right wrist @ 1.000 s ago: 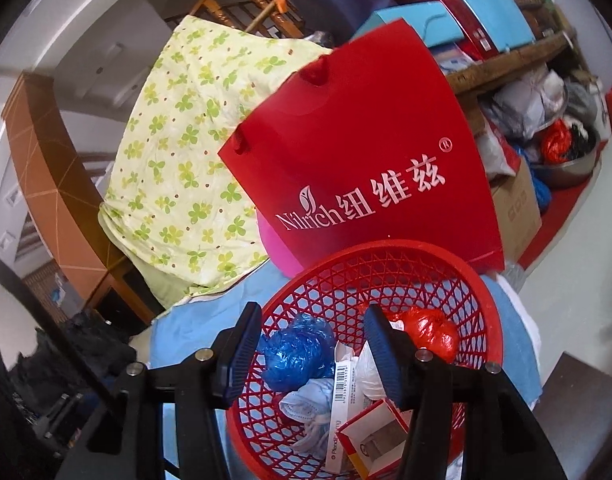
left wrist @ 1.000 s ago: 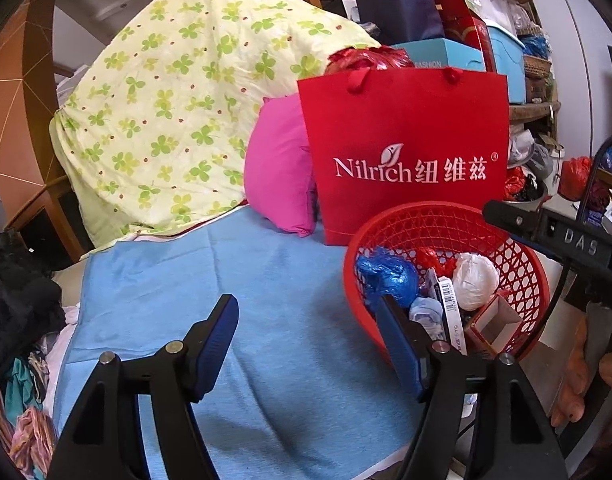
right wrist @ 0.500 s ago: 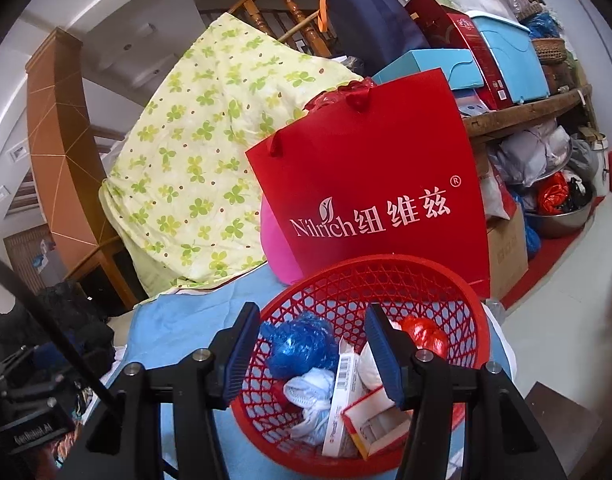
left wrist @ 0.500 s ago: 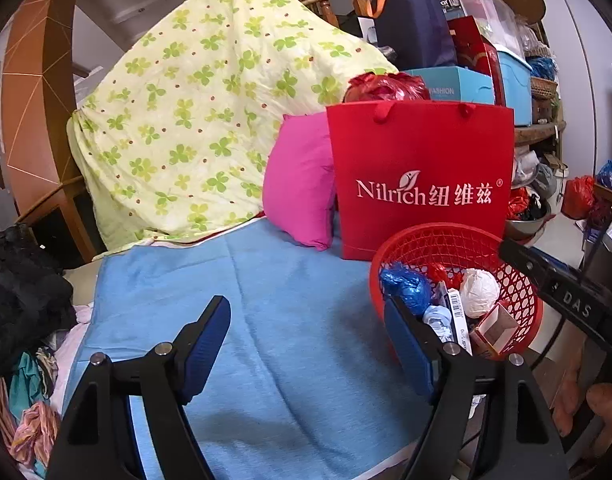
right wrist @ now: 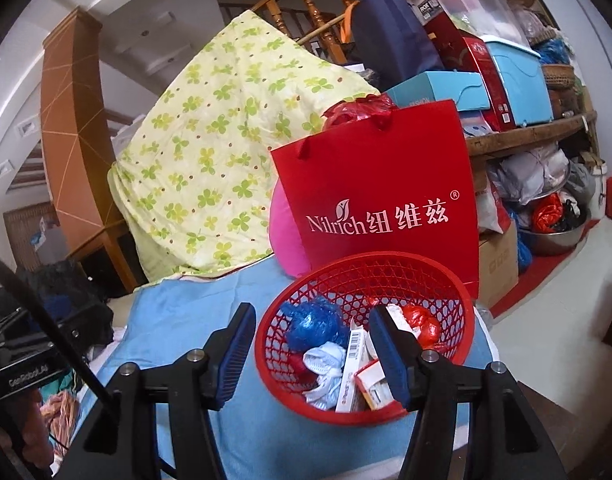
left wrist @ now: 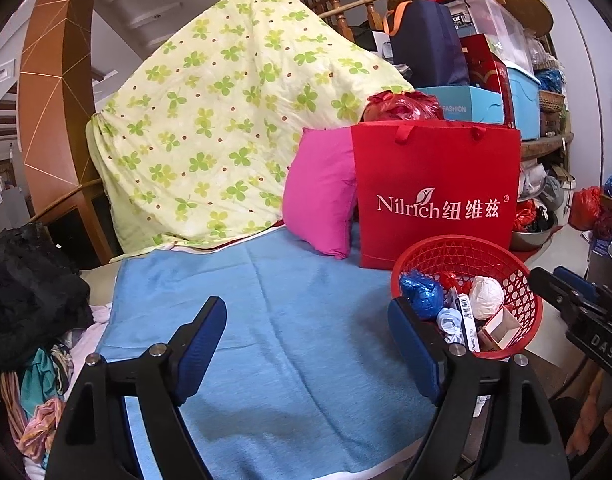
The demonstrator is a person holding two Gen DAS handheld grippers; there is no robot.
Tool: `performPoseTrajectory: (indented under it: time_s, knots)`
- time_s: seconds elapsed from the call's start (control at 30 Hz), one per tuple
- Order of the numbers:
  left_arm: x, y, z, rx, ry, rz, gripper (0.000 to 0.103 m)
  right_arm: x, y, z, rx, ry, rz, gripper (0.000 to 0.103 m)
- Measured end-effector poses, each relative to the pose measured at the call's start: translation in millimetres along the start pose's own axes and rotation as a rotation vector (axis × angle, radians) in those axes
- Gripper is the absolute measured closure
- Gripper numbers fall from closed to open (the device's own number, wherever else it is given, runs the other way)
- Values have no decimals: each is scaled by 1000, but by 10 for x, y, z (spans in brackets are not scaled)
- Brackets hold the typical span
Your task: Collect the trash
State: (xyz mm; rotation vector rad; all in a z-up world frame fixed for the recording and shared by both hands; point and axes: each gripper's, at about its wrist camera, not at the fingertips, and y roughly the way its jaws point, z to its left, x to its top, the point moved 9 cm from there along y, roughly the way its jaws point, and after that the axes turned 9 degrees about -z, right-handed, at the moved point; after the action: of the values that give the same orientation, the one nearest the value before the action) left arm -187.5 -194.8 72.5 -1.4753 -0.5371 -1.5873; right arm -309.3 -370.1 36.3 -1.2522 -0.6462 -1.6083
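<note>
The trash (left wrist: 458, 304) lies heaped in the red basket (left wrist: 522, 276), which in the left wrist view sits ahead and to the right of the left gripper (left wrist: 306, 336); the right finger's pad overlaps the basket's near rim in the picture, though I cannot tell if they touch. That gripper stands wide open with nothing between its fingers. Ahead of it the blue cloth (left wrist: 297, 304) is bare, giving free room forward and left. The basket stands near the cloth's right edge, so a sideways nudge from that finger could, I judge, push it off. The red bag (left wrist: 434, 184) stands just behind the basket, the pink pillow (left wrist: 322, 196) beside it.

In the right wrist view the right gripper (right wrist: 312, 346) is also open and holds nothing; the basket (right wrist: 386, 272) lies just ahead, between and beyond its fingers, with blue plastic (right wrist: 312, 322), white wads and small cartons inside. The load sits high towards the near rim, so a careless dip might flick a carton out. Room is tight to the right, where the surface ends above the floor (right wrist: 554, 320).
</note>
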Motion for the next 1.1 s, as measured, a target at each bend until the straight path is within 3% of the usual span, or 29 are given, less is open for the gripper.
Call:
performPoseTrajectory:
  time_s: [0.43,1.1]
  knots:
    - [93,-383,256,70,-9,-23,10,253,-498,396,6,-119,8,33]
    - [209,-874,482,135,-19,-7,7,498,-1020,858,25,-215,-17,29]
